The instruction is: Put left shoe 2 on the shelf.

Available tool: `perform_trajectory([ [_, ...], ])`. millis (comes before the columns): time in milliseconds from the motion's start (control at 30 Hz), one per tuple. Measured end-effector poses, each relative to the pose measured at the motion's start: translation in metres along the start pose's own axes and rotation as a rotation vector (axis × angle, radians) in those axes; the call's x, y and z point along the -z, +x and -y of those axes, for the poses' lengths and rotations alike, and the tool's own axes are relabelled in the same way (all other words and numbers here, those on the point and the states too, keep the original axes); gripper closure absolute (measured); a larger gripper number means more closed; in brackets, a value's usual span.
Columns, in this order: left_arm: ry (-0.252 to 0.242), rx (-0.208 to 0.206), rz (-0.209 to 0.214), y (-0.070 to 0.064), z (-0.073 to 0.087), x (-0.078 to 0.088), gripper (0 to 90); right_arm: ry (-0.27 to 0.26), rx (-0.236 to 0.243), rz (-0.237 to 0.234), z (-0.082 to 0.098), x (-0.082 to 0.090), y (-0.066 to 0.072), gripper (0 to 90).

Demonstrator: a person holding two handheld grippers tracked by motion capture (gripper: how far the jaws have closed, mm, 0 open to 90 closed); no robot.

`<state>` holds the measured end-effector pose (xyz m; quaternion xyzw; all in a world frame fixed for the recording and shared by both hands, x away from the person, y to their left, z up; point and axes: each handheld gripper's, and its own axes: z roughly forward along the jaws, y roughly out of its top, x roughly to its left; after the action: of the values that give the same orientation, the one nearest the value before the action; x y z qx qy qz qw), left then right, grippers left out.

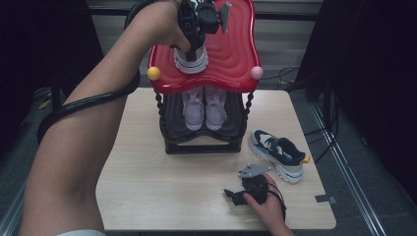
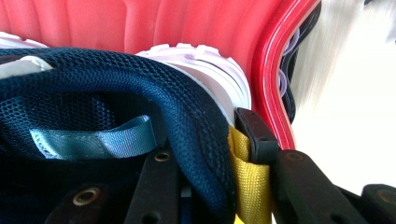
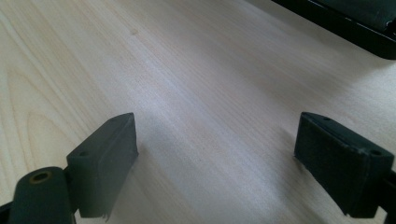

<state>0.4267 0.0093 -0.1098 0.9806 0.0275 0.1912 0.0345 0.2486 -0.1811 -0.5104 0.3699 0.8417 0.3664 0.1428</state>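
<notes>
High view first: the left hand-held gripper [image 1: 193,46] reaches up over the red top shelf [image 1: 231,64] of a small rack and points down onto a navy sneaker [image 1: 192,61] whose white sole rests on that shelf. Directly below this hand-held gripper, on the rack's black lower shelf [image 1: 172,115], sits a pair of pale pink shoes [image 1: 204,108]. The right hand-held gripper [image 1: 236,196] lies low on the desk [image 1: 147,172], with a second navy and white sneaker [image 1: 278,155] just beyond it.

Left gripper view: the jaws are clamped on the navy sneaker's [image 2: 140,88] padded collar, one inside the shoe, one outside against a yellow heel tab [image 2: 247,172].

Right gripper view: the jaws stand wide apart over bare desk [image 3: 196,84], nothing between them.
</notes>
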Motion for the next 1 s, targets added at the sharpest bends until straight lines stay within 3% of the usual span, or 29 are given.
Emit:
perform_trajectory([
  [100,0.005,0.001,0.005,0.0013,-0.0011,0.0009,69.7,0.0,0.0,0.0,0.0,0.0,0.0,12.7],
  [500,0.0,0.101,0.015,0.0073,-0.0023,0.0024,61.3,0.0,0.0,0.0,0.0,0.0,0.0,12.7],
  [567,-0.004,0.133,0.023,0.007,-0.0029,0.0028,57.8,0.0,0.0,0.0,0.0,0.0,0.0,12.7],
  [733,-0.045,0.157,0.036,0.0065,-0.0059,0.0067,52.5,0.0,0.0,0.0,0.0,0.0,0.0,12.7],
  [900,-0.062,0.159,0.034,0.0059,-0.0087,0.0065,55.1,0.0,0.0,0.0,0.0,0.0,0.0,12.7],
  [1000,-0.055,0.12,0.034,0.0038,-0.0101,0.0066,61.1,0.0,0.0,0.0,0.0,0.0,0.0,12.7],
])
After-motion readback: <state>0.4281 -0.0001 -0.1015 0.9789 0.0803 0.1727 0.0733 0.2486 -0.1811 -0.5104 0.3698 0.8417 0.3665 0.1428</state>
